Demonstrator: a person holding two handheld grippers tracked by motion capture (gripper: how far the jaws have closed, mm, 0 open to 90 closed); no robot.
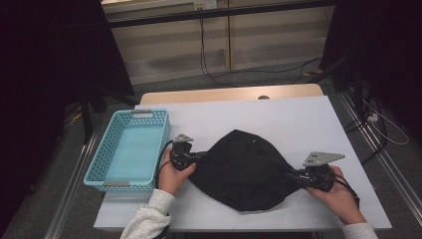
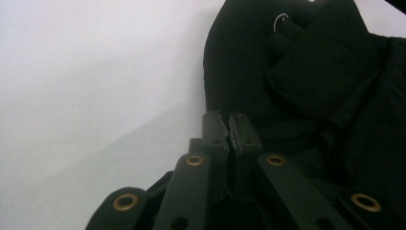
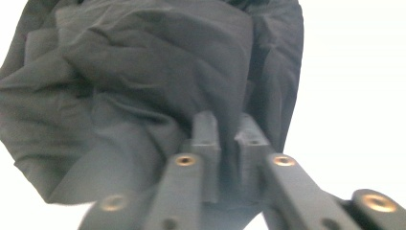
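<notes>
A black garment lies bunched in a rounded heap on the white table. My left gripper pinches the heap's left edge, jaws shut on the cloth; in the left gripper view the jaws meet on a thin fold of the garment. My right gripper grips the heap's right corner. In the right gripper view dark cloth is bunched between the nearly closed jaws. A hand holds each gripper from below.
A light blue perforated basket stands empty at the table's left edge, just left of my left gripper. Bare white tabletop lies behind and right of the garment. Beyond the table are a wooden edge, floor and cables.
</notes>
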